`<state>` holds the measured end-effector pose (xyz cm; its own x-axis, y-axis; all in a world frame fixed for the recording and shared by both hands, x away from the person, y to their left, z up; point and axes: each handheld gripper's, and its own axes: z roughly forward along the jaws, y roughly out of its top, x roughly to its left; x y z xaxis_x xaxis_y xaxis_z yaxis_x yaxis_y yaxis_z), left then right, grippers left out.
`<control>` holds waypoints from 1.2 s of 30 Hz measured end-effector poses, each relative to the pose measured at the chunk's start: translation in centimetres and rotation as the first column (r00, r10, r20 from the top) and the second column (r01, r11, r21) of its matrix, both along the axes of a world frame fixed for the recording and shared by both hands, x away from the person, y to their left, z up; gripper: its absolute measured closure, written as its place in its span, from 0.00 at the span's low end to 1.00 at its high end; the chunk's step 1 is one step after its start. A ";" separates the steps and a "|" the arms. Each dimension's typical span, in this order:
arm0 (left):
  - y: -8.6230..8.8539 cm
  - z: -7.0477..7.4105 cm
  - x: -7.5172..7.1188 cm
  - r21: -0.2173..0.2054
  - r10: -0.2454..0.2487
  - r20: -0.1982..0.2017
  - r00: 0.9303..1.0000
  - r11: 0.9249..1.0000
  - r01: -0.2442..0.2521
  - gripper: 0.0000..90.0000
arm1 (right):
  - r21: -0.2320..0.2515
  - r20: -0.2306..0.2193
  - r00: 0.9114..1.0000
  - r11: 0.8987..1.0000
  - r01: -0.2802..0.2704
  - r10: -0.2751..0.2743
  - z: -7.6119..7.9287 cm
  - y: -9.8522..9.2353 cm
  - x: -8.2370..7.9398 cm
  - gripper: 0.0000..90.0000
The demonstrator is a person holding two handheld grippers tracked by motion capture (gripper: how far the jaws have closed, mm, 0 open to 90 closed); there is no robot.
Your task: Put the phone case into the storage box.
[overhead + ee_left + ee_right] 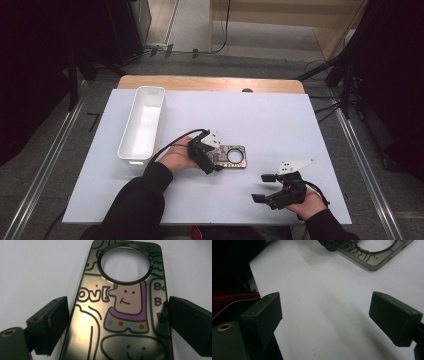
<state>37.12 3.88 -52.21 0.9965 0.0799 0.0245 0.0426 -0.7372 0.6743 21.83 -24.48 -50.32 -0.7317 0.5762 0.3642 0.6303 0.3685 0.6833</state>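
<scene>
A phone case (234,156) printed with cartoon figures and a round camera hole lies flat on the white tabletop (280,115). My left gripper (214,158) is open, and its jaws straddle the case (125,315) on both long sides. The right jaw is at the case's edge, and a thin gap shows at the left jaw. My right gripper (261,188) is open near the front right of the table, with nothing between its jaws (325,315). From there the case's camera end (372,257) lies farther off, beside a part of the left gripper (328,245).
A long white plastic bin (142,122) stands empty at the left of the table, lengthwise front to back. A wooden table edge (210,82) shows behind the white top. Dark equipment and cables flank the table.
</scene>
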 end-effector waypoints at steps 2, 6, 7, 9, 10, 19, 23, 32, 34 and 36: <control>0.1 0.0 0.0 -0.005 -0.011 0.002 1.000 1.000 0.011 0.09 | -0.001 0.000 1.000 1.000 -0.001 0.001 0.0 0.0 0.0 0.11; 0.1 0.0 0.0 -0.006 -0.012 0.000 1.000 1.000 0.012 0.10 | -0.001 -0.001 1.000 1.000 -0.001 0.001 0.0 0.0 0.0 0.11; 0.1 0.0 0.0 -0.005 -0.012 0.000 1.000 1.000 0.012 0.10 | -0.001 -0.001 1.000 1.000 -0.001 0.001 0.0 0.0 0.0 0.11; 0.1 0.0 0.0 -0.006 -0.012 0.001 1.000 1.000 0.012 0.10 | -0.001 -0.001 1.000 1.000 -0.001 0.001 0.0 0.0 0.0 0.11; 0.1 0.0 0.0 -0.006 -0.012 0.001 1.000 1.000 0.012 0.10 | -0.001 -0.001 1.000 1.000 -0.001 0.001 0.0 0.0 0.0 0.11; 0.2 0.0 0.0 -0.007 -0.017 0.001 1.000 1.000 0.017 0.11 | -0.001 -0.002 1.000 1.000 -0.001 0.001 0.0 0.0 0.0 0.11; 0.2 0.0 0.0 -0.010 -0.020 0.001 1.000 1.000 0.020 0.11 | 0.000 -0.002 1.000 1.000 -0.001 0.001 0.0 0.0 0.0 0.11; 0.2 0.1 -0.1 -0.010 -0.020 -0.001 1.000 1.000 0.020 0.12 | 0.000 -0.003 1.000 1.000 -0.001 0.001 0.0 0.0 0.0 0.11; 0.2 0.1 -0.1 -0.010 -0.019 -0.002 1.000 1.000 0.019 0.13 | 0.000 -0.003 1.000 1.000 -0.001 0.001 0.0 0.0 0.0 0.12; 0.2 0.1 -0.1 -0.012 -0.016 -0.003 1.000 1.000 0.016 0.13 | 0.000 -0.003 1.000 1.000 -0.001 0.001 0.0 0.0 0.0 0.11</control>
<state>37.04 4.09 -52.12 0.9977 0.0644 0.0204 0.0332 -0.7298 0.6828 21.83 -24.50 -50.33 -0.7312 0.5754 0.3665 0.6319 0.3687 0.6818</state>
